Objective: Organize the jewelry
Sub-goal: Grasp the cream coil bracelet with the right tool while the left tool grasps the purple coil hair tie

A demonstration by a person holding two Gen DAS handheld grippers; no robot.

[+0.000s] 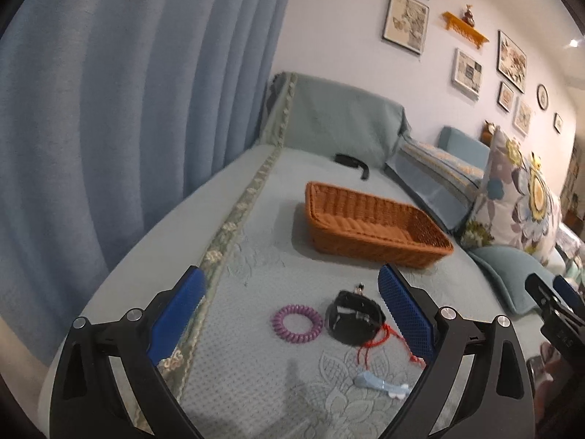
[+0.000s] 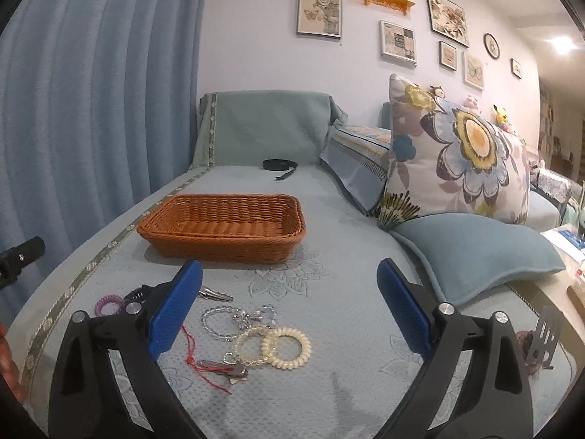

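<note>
**Both grippers spread, basket waiting beyond**

My left gripper (image 1: 292,307) hangs with jaws wide apart and empty; the purple coil tie (image 1: 297,323) and black clip (image 1: 353,320) lie just ahead between its fingers. My right gripper (image 2: 290,303), likewise spread, faces the bead bracelet (image 2: 223,320) and cream coil tie (image 2: 287,347). The empty wicker basket (image 2: 223,234) sits farther off, left of my right gripper, so I judge left is nearer.

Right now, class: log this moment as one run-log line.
left gripper: open, empty | right gripper: open, empty | basket: empty | purple coil tie, cream coil tie, bead bracelet: on sofa cover
</note>
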